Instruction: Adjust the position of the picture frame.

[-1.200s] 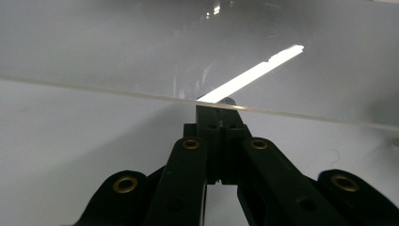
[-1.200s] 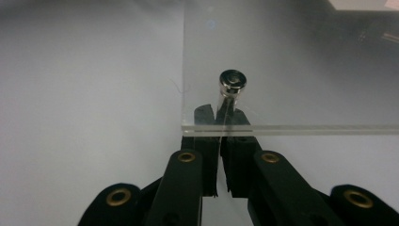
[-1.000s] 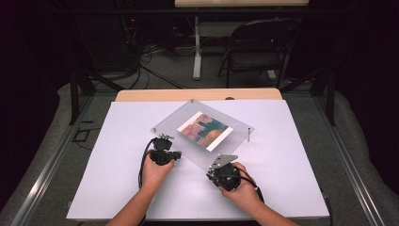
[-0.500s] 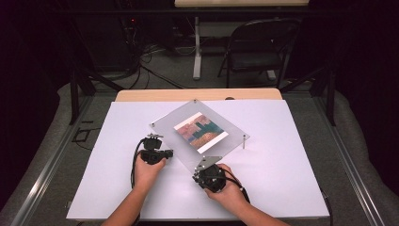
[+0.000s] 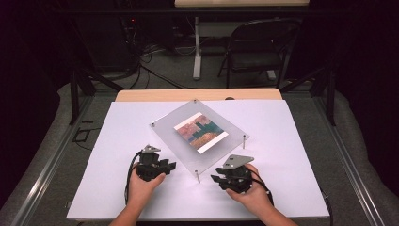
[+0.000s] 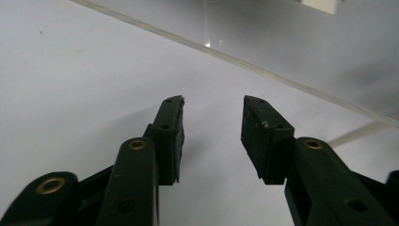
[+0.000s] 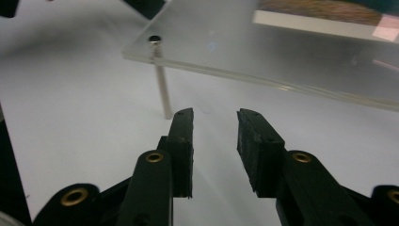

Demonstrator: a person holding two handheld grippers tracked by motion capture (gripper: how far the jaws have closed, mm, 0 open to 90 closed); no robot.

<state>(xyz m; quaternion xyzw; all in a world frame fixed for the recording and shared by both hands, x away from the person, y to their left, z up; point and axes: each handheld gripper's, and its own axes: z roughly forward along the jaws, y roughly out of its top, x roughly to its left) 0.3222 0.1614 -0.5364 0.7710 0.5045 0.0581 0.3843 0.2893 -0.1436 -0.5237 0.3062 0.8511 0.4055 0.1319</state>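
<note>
A white-topped bench (image 5: 291, 141) with a bare wooden strip (image 5: 155, 95) along its far edge carries a clear, square acrylic plate (image 5: 171, 129) raised on thin metal legs (image 5: 197, 176), turned cornerwise near the middle, a colourful picture (image 5: 201, 132) on it.

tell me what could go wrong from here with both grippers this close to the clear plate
1. The clear plate stands on thin corner posts; a bump from the right gripper, whose open jaws point at the near post, could tip or slide it.
2. The picture lies loose on top and might slip off.
3. The left gripper, also open, faces the plate's thin edge, which is hard to see.
</note>
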